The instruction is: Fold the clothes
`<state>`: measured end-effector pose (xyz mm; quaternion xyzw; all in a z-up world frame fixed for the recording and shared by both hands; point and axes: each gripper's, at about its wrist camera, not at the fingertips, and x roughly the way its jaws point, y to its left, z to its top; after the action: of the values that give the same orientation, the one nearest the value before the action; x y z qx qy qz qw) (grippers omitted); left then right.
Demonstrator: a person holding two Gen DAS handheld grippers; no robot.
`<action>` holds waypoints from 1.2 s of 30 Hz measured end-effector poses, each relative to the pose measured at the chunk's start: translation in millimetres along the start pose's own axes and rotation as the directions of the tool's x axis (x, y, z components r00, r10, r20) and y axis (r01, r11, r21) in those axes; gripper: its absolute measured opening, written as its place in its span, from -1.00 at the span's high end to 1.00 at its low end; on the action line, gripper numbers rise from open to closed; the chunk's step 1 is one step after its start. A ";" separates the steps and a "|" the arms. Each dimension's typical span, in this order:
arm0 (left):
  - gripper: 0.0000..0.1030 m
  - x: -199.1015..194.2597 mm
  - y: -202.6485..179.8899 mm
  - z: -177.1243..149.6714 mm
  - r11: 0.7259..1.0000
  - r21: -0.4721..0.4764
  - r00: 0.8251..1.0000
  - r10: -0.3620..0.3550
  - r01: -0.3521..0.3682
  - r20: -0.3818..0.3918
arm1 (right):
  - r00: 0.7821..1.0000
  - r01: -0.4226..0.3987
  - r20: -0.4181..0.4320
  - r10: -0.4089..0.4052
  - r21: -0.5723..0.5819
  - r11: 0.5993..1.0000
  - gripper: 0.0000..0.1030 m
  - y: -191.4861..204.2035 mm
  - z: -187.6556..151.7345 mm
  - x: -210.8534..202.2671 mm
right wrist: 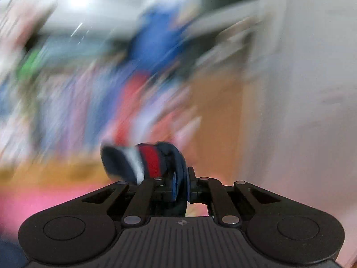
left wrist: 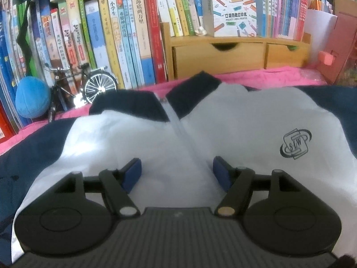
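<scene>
The right claw [right wrist: 181, 184] is clamped on a bunch of dark navy cloth, and just past its pads, toward eleven o'clock, a ribbed cuff [right wrist: 136, 162] with navy, white and red bands sticks out. That reads as the end of a jacket sleeve. Everything beyond it in the right wrist view is smeared by blur, so where the sleeve sits over the garment cannot be told from there; only patches of pink at the lower left and orange-brown further out come through.

The left claw [left wrist: 177, 174] hangs apart over the jacket [left wrist: 138, 143], its blue pads [left wrist: 133, 170] spread wide with nothing pinched between them. Straight ahead at twelve o'clock the zip [left wrist: 178, 129] runs up the white chest to the navy collar [left wrist: 142, 102]. At two o'clock from the claw there is a printed logo [left wrist: 295, 144]. The jacket lies front up and spread on a pink cloth [left wrist: 256, 77] over the desk, navy shoulders at nine and three o'clock. Further out stand a model bicycle [left wrist: 82, 87] and a blue ball [left wrist: 32, 99] at ten o'clock, a wooden drawer unit [left wrist: 223, 55] at one o'clock and a row of books [left wrist: 111, 35] behind.

By my judgement the step in hand is the first sleeve fold: the sleeve is gripped and not yet laid down. The next move calls for carrying the cuff across the white chest, setting it flat near the zip, and only then letting go, while the left claw may need to press the body so it does not drag
</scene>
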<state>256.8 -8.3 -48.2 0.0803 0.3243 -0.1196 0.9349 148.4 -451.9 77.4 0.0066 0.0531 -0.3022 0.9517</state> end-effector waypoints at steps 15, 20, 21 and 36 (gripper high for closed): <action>-0.40 -0.8 -3.8 0.1 1.000 0.010 1.000 0.015 -0.015 0.002 | 0.829 -0.390 -0.411 0.379 0.060 0.919 -0.49 33.8 -33.9 -11.2; -0.40 -0.4 -3.5 -0.1 1.000 0.003 1.000 0.013 -0.013 0.001 | 0.673 -0.666 -0.510 0.535 -0.103 0.739 -0.24 176.7 -63.1 -38.2; -0.40 -0.2 -3.1 -0.1 1.000 0.001 1.000 0.011 -0.011 0.001 | 0.698 -0.649 -0.503 0.510 -0.145 0.747 -0.24 192.7 -68.3 -38.9; -0.40 1.0 0.6 -0.2 1.000 -0.026 1.000 -0.006 0.006 -0.004 | 0.672 -0.518 -0.632 0.385 -0.030 0.855 0.28 190.6 -120.6 11.0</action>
<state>257.6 -7.9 -48.9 0.0675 0.3278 -0.1182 0.9349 255.4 -297.0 -47.4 0.0167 0.3822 -0.0303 0.9234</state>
